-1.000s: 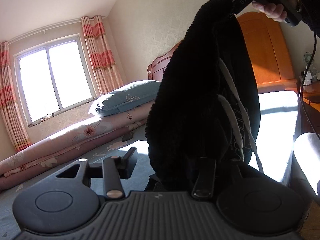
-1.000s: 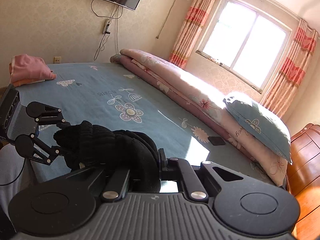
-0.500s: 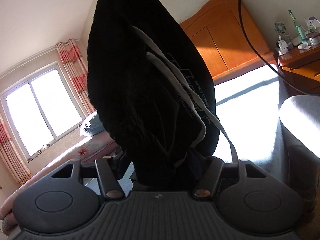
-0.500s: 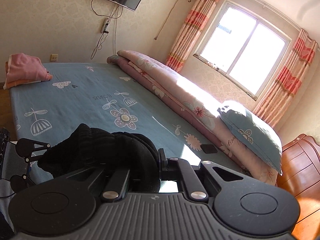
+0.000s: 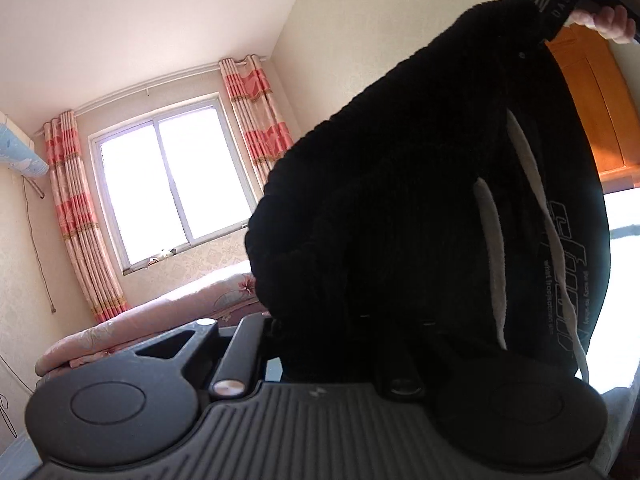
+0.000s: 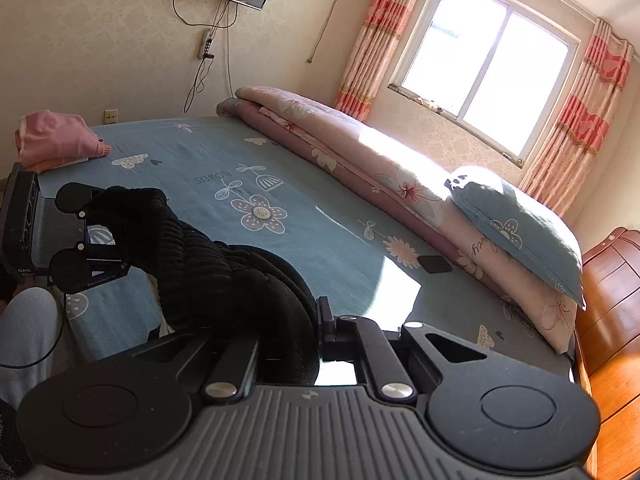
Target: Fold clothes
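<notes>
A: Where does the black ribbed-knit garment (image 6: 208, 272) sit, and which way does it run?

B: It hangs in the air above the blue flower-print bed sheet (image 6: 304, 184), stretched between the two grippers. In the right wrist view its long axis runs from the lower middle of the frame up to the left, sagging slightly between the two ends. In the left wrist view the same black garment (image 5: 420, 208) rises steeply from the bottom of the frame to the upper right, with white drawcords (image 5: 492, 240) and pale printed lettering (image 5: 568, 280) running along its length.

A: And the right gripper (image 6: 316, 344)?

B: Its jaws stand almost fully together, clamped on one bunched end of the knit, which bulges over the left finger. In the left wrist view the right gripper (image 5: 556, 4) shows at the top right corner, with a person's hand (image 5: 608, 8) around it.

A: The left gripper (image 6: 106, 240)?

B: Its jaws are closing on the other end of the garment; the cloth lies between them and wraps over the fingers. From its own camera the left gripper (image 5: 320, 344) is mostly buried in the black fabric.

A: Anything else on the bed?

B: A folded pink garment (image 6: 56, 140) lies at the far left corner, well apart from the black one, and a rolled pink floral quilt (image 6: 360, 152) lies along the window side with a blue pillow (image 6: 520, 232) on it.
</notes>
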The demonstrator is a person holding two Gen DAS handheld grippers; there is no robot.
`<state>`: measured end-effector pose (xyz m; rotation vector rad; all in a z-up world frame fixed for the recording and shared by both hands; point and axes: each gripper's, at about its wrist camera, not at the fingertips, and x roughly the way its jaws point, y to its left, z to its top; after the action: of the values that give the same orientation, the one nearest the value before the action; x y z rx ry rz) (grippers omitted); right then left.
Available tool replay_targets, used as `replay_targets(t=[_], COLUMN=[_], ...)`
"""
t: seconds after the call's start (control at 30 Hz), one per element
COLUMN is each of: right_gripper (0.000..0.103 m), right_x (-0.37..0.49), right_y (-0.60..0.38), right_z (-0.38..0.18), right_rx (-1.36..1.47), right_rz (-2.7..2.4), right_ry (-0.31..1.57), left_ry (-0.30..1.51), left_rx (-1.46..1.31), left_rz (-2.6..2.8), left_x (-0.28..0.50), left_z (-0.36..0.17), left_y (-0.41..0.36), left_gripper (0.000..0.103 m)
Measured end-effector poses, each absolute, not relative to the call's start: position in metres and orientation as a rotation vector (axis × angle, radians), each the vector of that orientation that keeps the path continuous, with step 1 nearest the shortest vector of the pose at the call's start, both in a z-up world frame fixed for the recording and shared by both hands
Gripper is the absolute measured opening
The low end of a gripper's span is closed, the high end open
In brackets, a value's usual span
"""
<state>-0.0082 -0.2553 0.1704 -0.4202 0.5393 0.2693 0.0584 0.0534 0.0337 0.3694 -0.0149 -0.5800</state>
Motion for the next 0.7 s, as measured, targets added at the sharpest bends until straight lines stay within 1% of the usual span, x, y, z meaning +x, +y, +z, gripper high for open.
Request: replay_targets(t=[0.1,0.23,0.33,0.47,0.57,0.7], right_gripper=[0.008,0.008,0.008,0.008,0.008,0.008], right_x=[-0.001,0.008,0.007,-0.002,-0.010,-0.012], right_y=[-0.268,-0.280,-0.279,-0.265,-0.252,-0.240], right_z=[0.144,0.103,0.077,0.054,0.057,0.088], right_rx=[-0.270,-0.097,-0.026,-0.005,-0.008,-0.001], right_rz=[0.337,0.399,0.439,0.455,0.480,0.513], right_ry=[0.641,0.791,0.904,1.018,1.014,0.929], left_ry=[0.122,0.368,0.456,0.496,0.485,0.435], left_rx=[0.316,0.299,0.372,0.438,0.445,0.454], left_rz=[-0.604,-0.698,-0.727,-0.751,-0.743,-0.689], left_x=[0.076,0.101,0.104,0.101,0.103,0.117], left_z=[0.049,0.055,0.054,0.068,0.085,0.115], left_y=[0.062,0.063,0.057,0.047,0.033,0.026], left_gripper=[0.009,0.009,0.009,0.009,0.009,0.009])
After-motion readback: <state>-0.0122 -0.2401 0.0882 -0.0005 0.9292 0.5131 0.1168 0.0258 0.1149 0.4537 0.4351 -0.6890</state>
